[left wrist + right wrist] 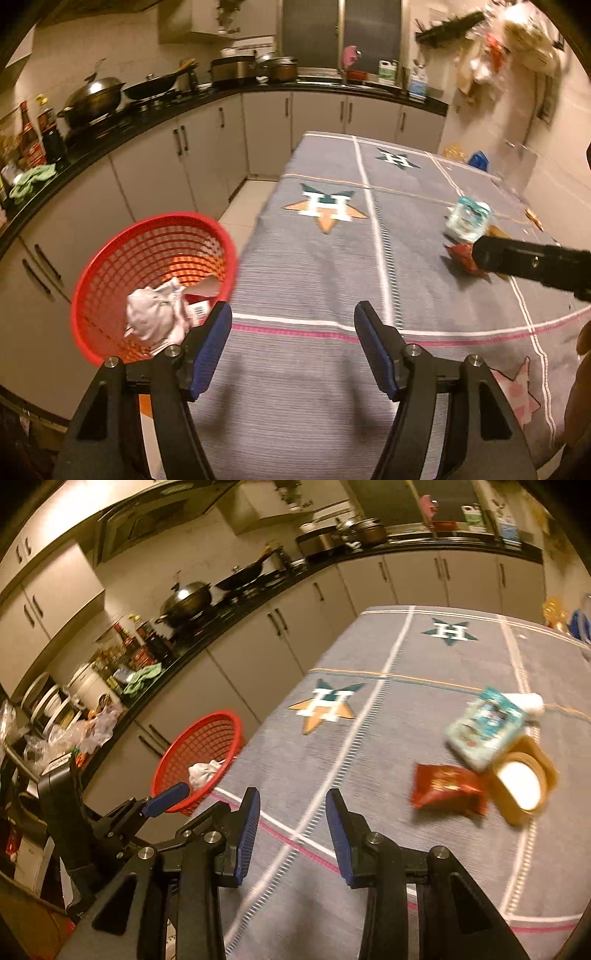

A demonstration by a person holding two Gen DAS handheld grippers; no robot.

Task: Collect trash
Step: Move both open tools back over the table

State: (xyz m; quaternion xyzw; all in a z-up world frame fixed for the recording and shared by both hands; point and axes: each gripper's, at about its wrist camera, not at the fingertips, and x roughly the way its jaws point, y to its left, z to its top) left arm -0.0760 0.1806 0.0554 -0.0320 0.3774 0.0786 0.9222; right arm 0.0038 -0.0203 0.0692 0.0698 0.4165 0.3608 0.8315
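Kitchen cabinets and a dark worktop crowded with pans curve behind a bench [295, 369] covered in a grey striped cloth with star patches. From the left wrist view, the left tool [293, 319] hangs over the near end of the bench with its jaws wide and nothing between them; the red basket [110, 266] sits just off the bench's left edge, right beside it, with crumpled white trash [151, 317] already inside. Far to the right, the other tool's black body covers part of a red packet [460, 256], with a pale teal pack [467, 219] just behind. From the right wrist view, the right tool [291, 799] stands partly open and empty, pointing down the bench; the red packet [447, 788] lies ahead and to its right, long axis running roughly across the view, touching a tan paper cup [524, 784] lying on its side, with the teal pack [484, 729] overlapping both. I judge the right hand nearer this litter, the left nearer the basket [199, 753].
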